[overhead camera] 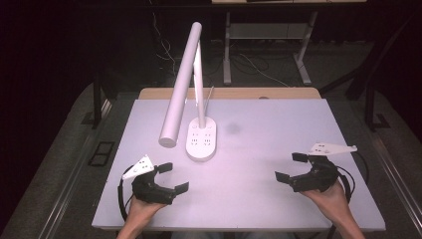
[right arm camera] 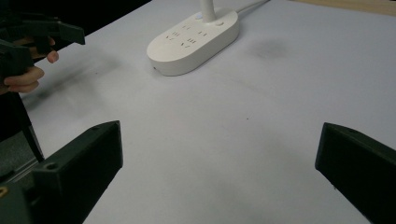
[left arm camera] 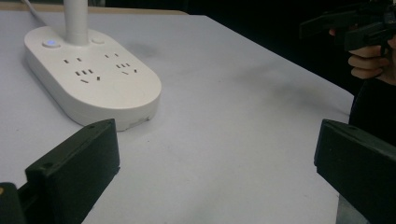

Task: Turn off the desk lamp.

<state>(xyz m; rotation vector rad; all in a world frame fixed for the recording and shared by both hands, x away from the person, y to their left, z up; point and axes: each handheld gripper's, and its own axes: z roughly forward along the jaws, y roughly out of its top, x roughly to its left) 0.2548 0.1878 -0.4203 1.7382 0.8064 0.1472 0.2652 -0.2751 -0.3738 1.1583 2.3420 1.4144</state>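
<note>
Lamp base [overhead camera: 201, 139], a white oval with socket slots on its top, sits on the pale worktop [overhead camera: 278, 149] left of centre and nearer the far edge, its long axis running from the person's side toward the far side. No brand, label or writing can be read on it in any view. From its far end a thin stem [overhead camera: 199, 84] rises, and the long tubular lamp head [overhead camera: 180, 87] slants from high at the back down to the front left, its lower end hanging just beside the base. The left gripper view adds a small lit blue button [left arm camera: 51, 43] and a second plain button [left arm camera: 97, 40] flanking the stem foot. The right gripper view shows a white cable [right arm camera: 252, 5] leaving the base's far end. The left claw [overhead camera: 171, 177] hovers near the front left of the worktop, its jaws wide apart and holding nothing; the right claw [overhead camera: 292, 167] sits at the front right, well apart from the base, jaws likewise spread. Both point inward toward the middle.
</note>
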